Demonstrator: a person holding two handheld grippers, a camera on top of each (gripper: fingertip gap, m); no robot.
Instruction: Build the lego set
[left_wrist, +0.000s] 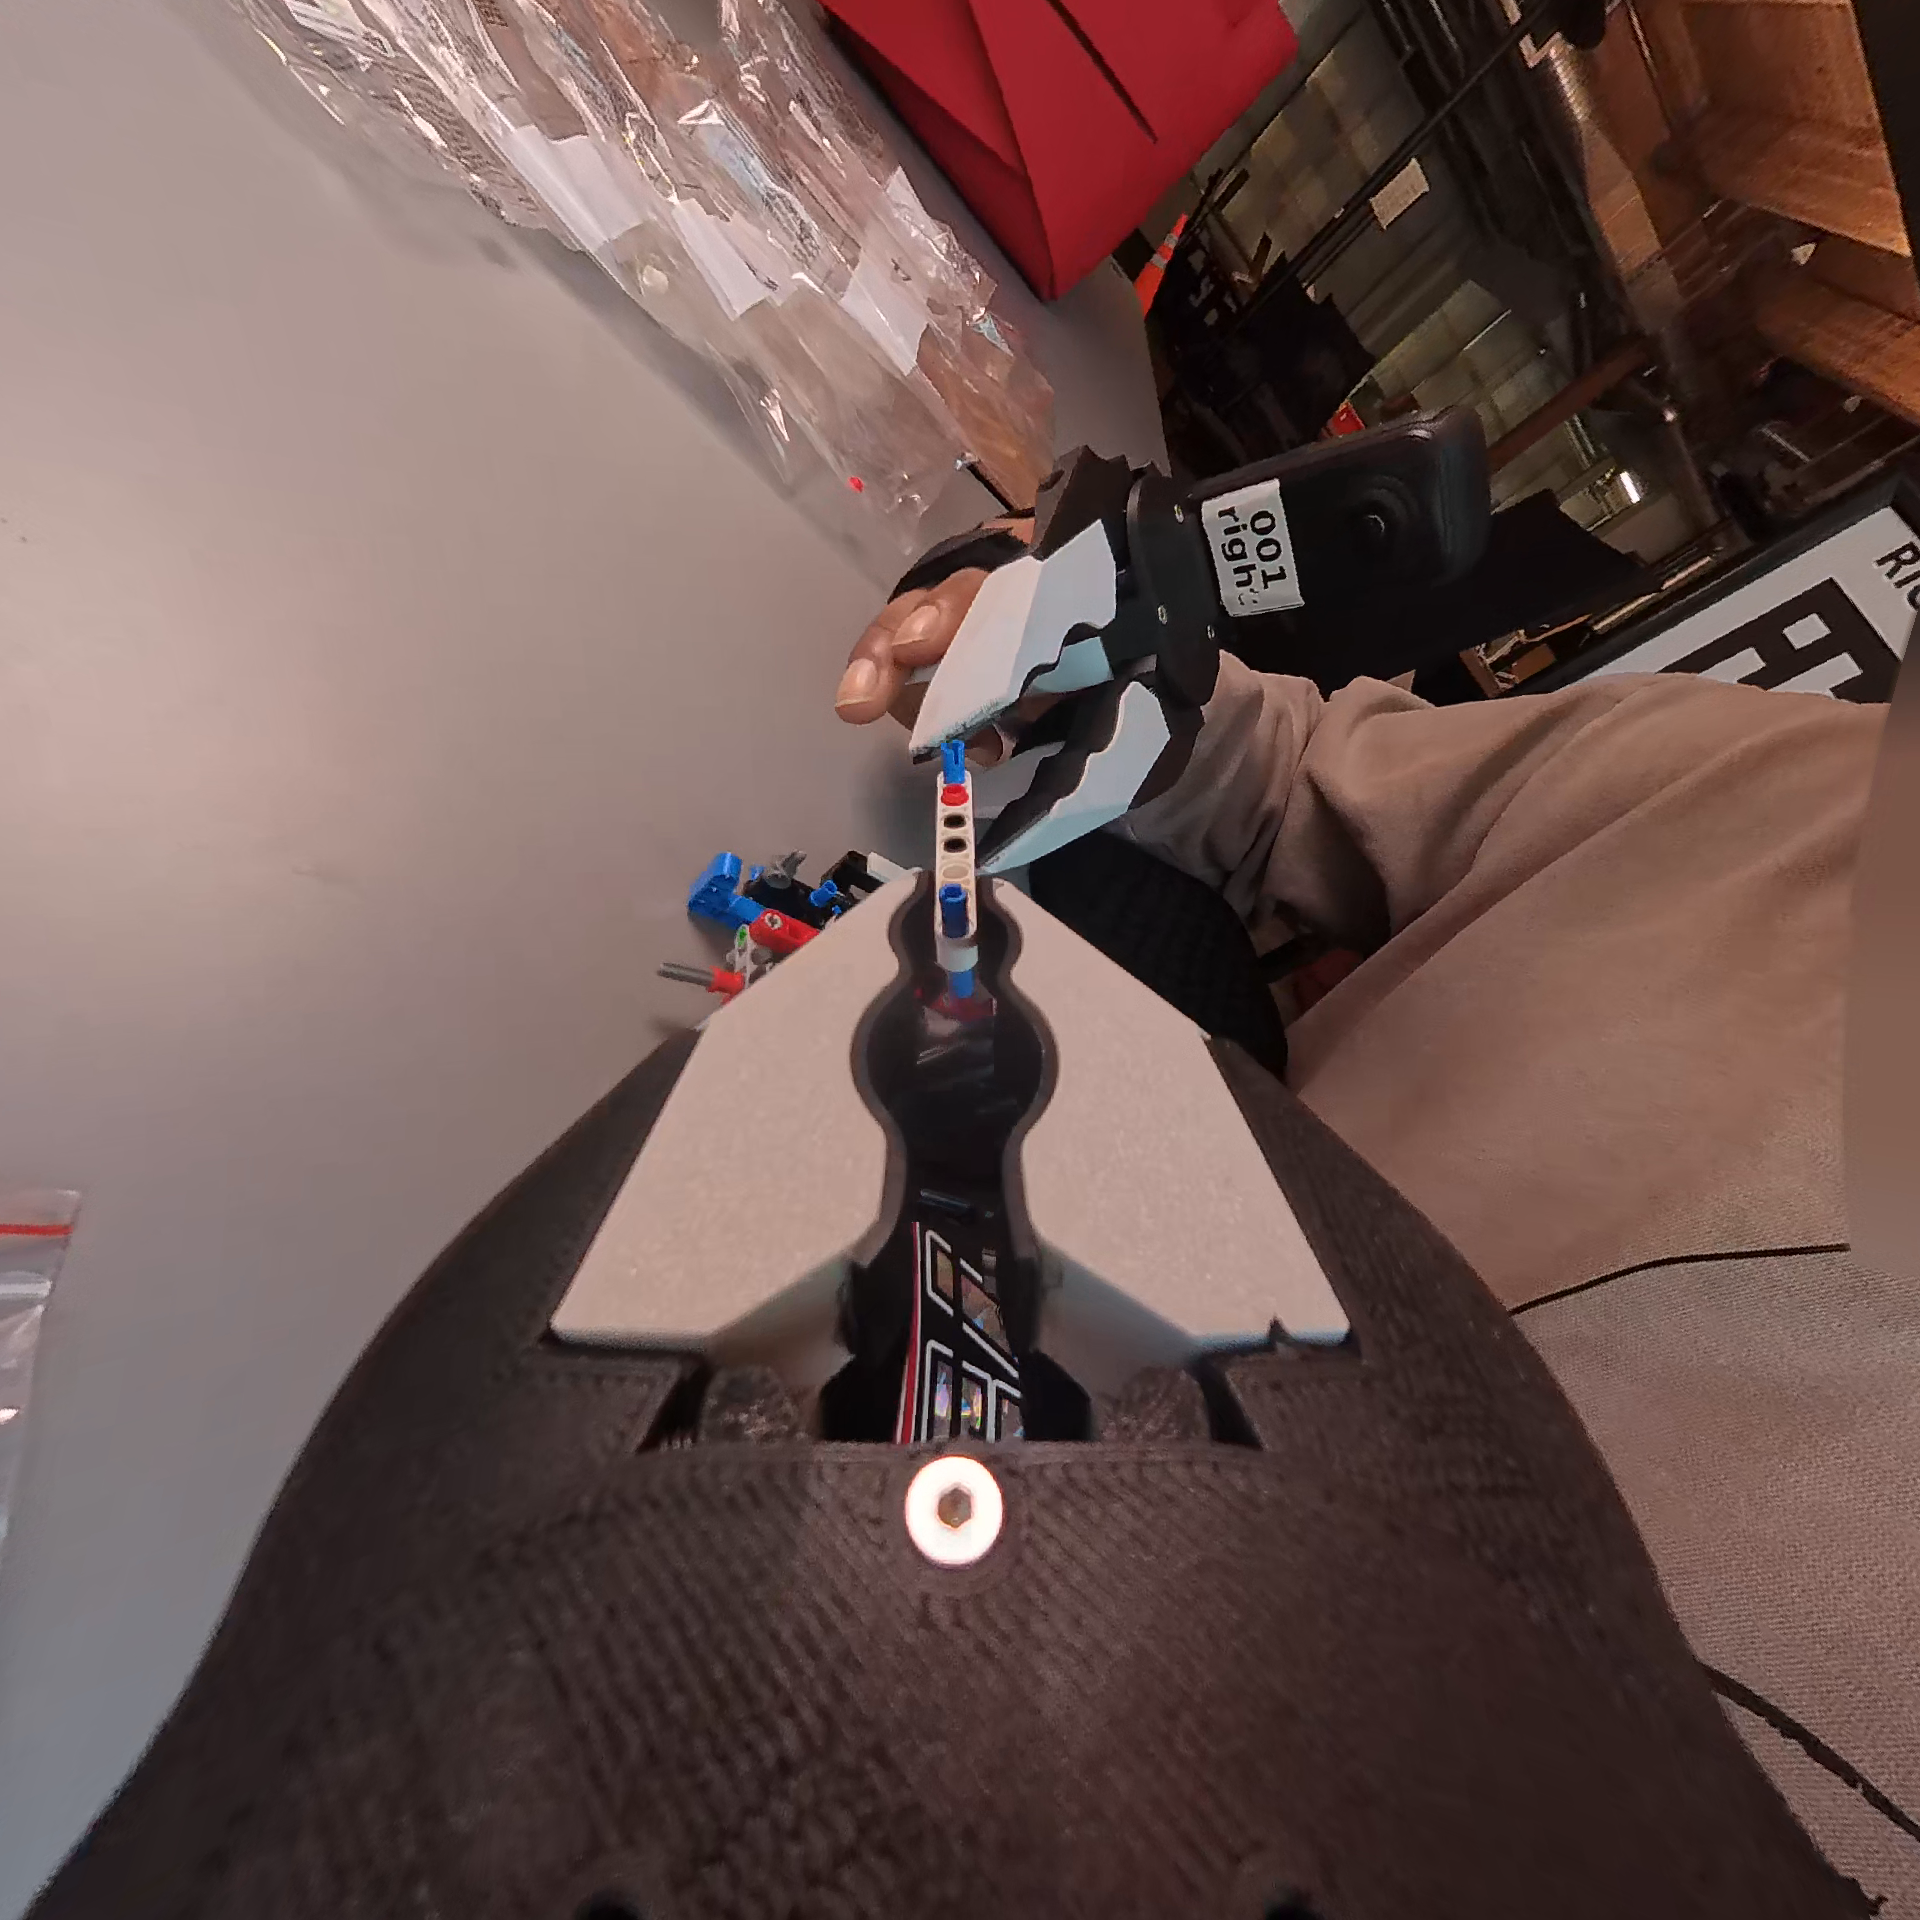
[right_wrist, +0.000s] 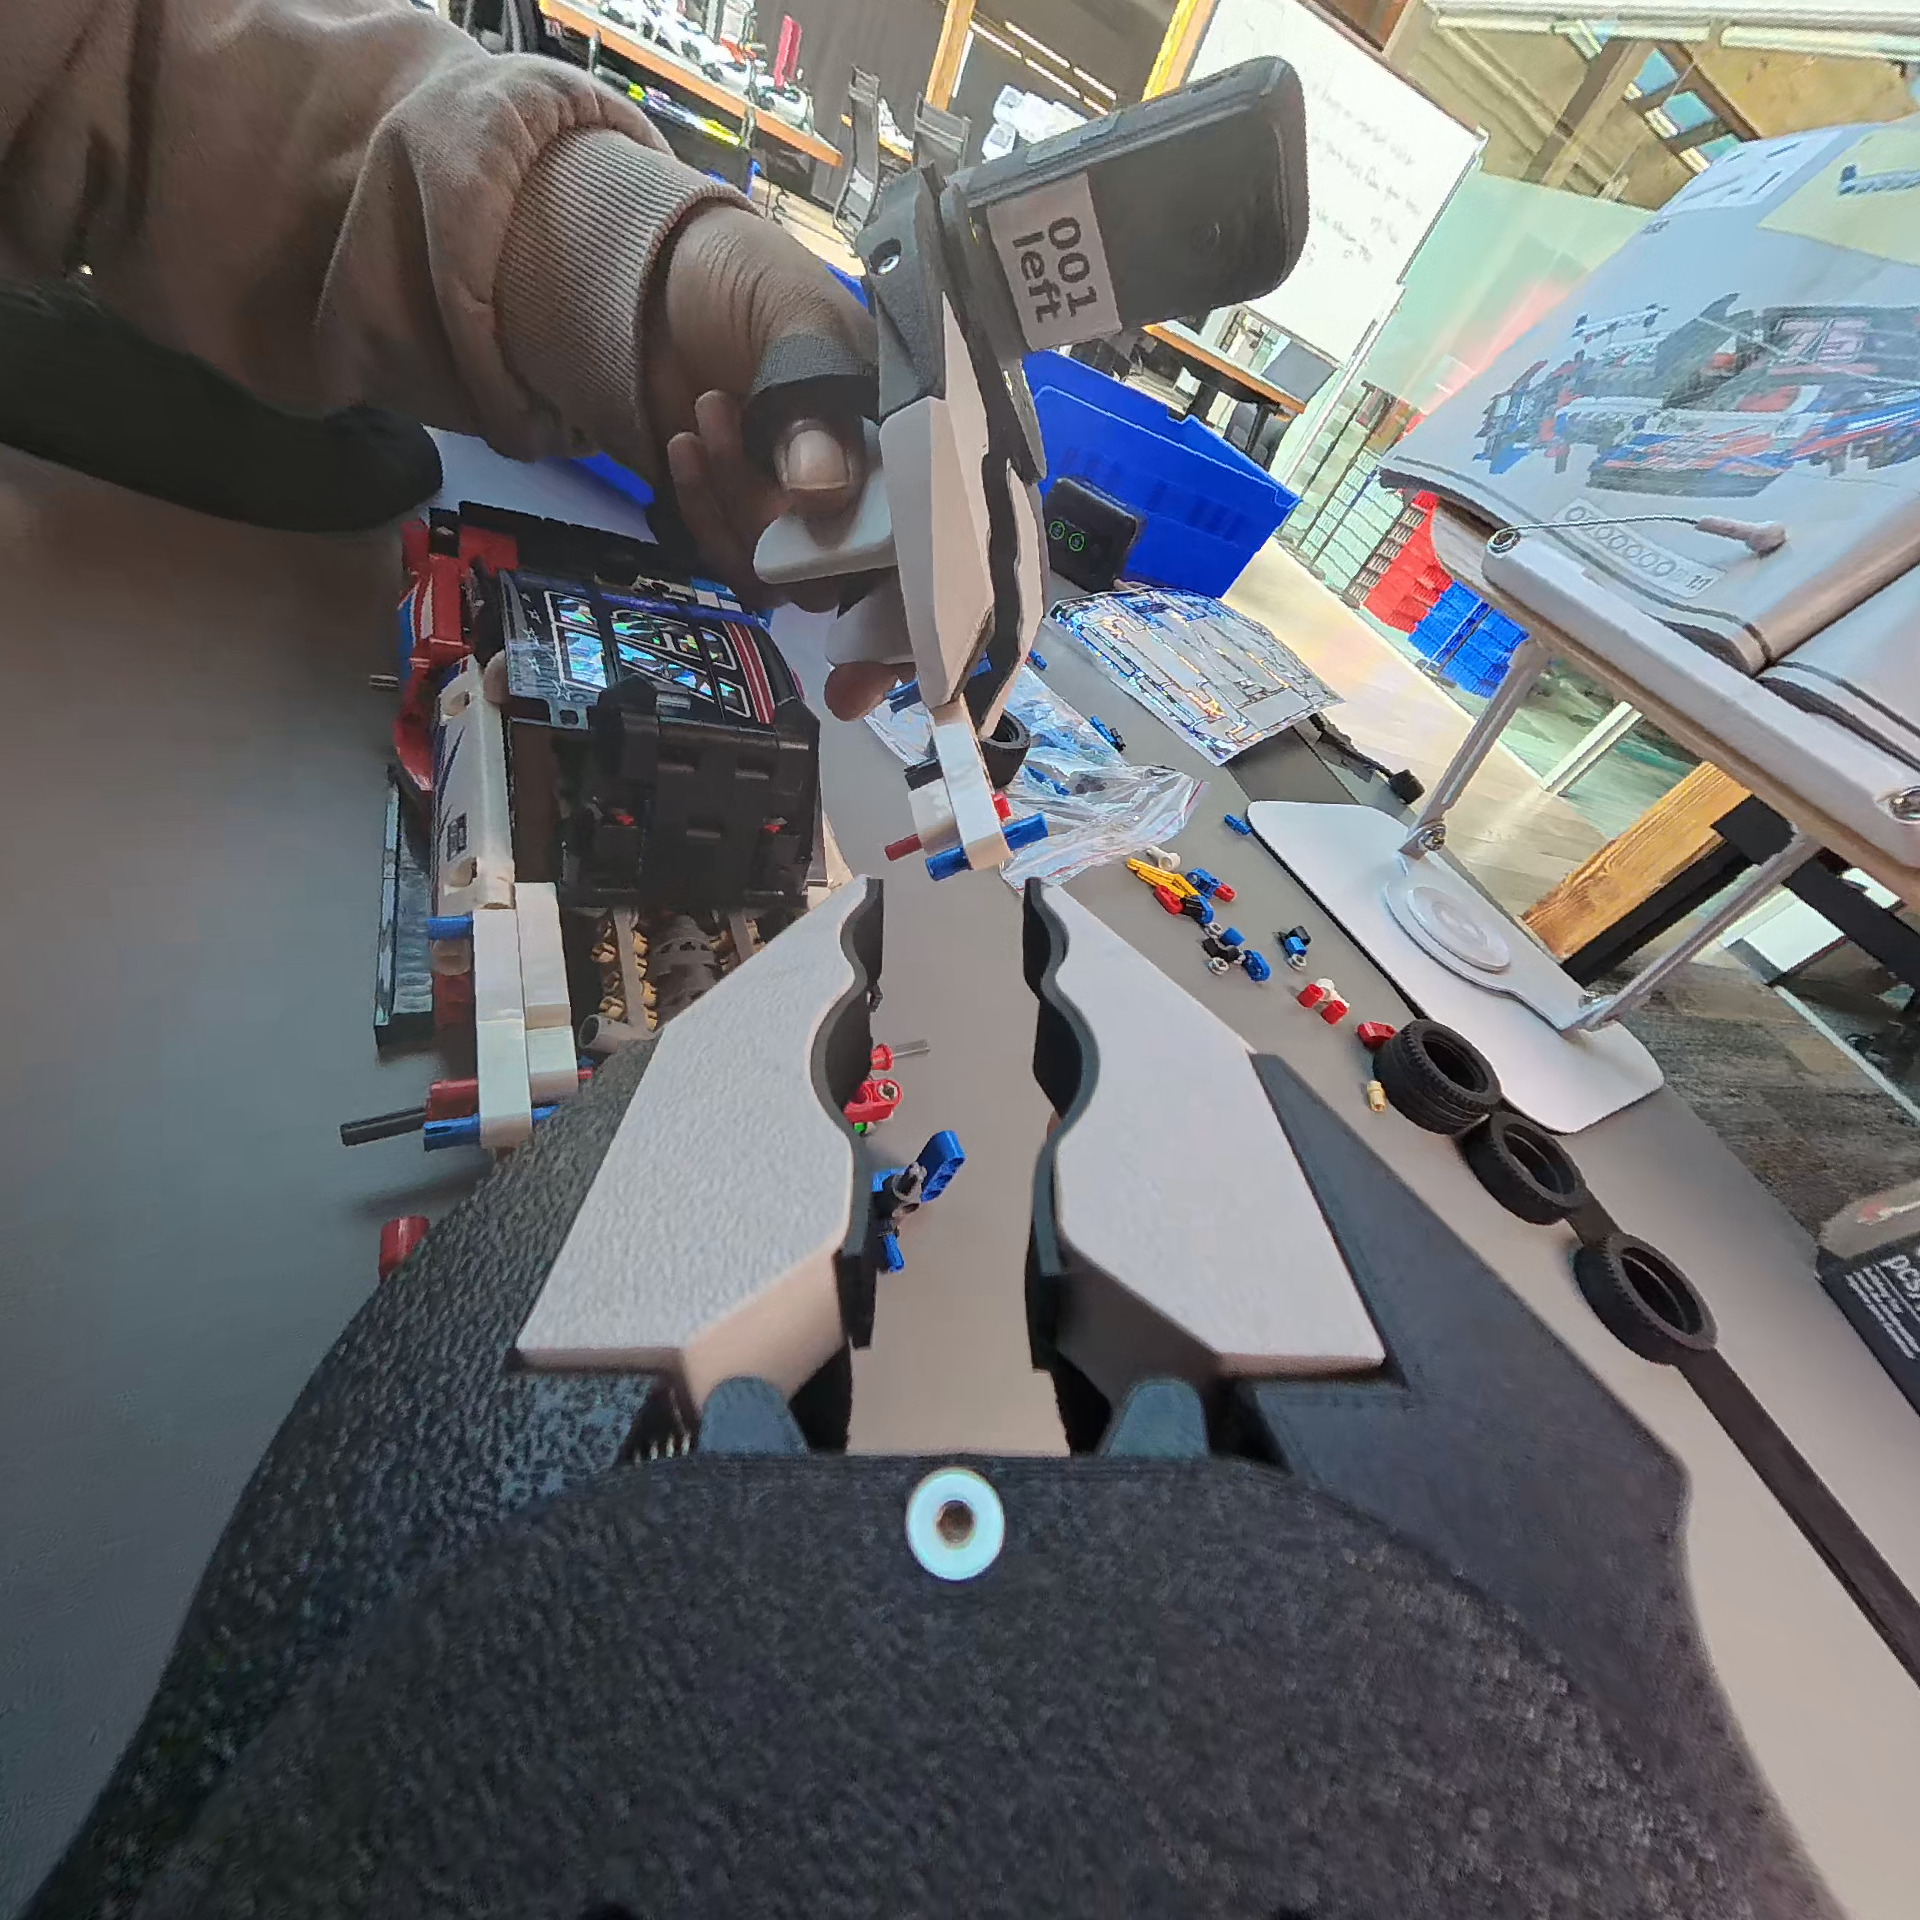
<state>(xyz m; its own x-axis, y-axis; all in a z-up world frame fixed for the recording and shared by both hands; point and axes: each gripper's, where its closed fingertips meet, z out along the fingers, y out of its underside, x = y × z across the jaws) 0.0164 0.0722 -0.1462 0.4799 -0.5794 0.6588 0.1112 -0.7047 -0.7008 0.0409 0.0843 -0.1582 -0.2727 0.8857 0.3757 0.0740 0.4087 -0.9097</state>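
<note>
The left gripper (left_wrist: 954, 894) is clamped on a short white beam (left_wrist: 953, 857) studded with blue and red pins, holding it in the air above the grey table (left_wrist: 312, 727), with the part-built car model (right_wrist: 623, 769) lying on the table beside it. The right gripper (right_wrist: 951, 904) has its jaws spread wide and empty, its tips close to the beam's free end, where a blue pin (left_wrist: 951, 756) sticks out. This looks like a small sub-assembly step; next the right gripper probably needs to seat that pin or fetch another from the loose parts (right_wrist: 1216, 914), with careful alignment to the beam's holes
</note>
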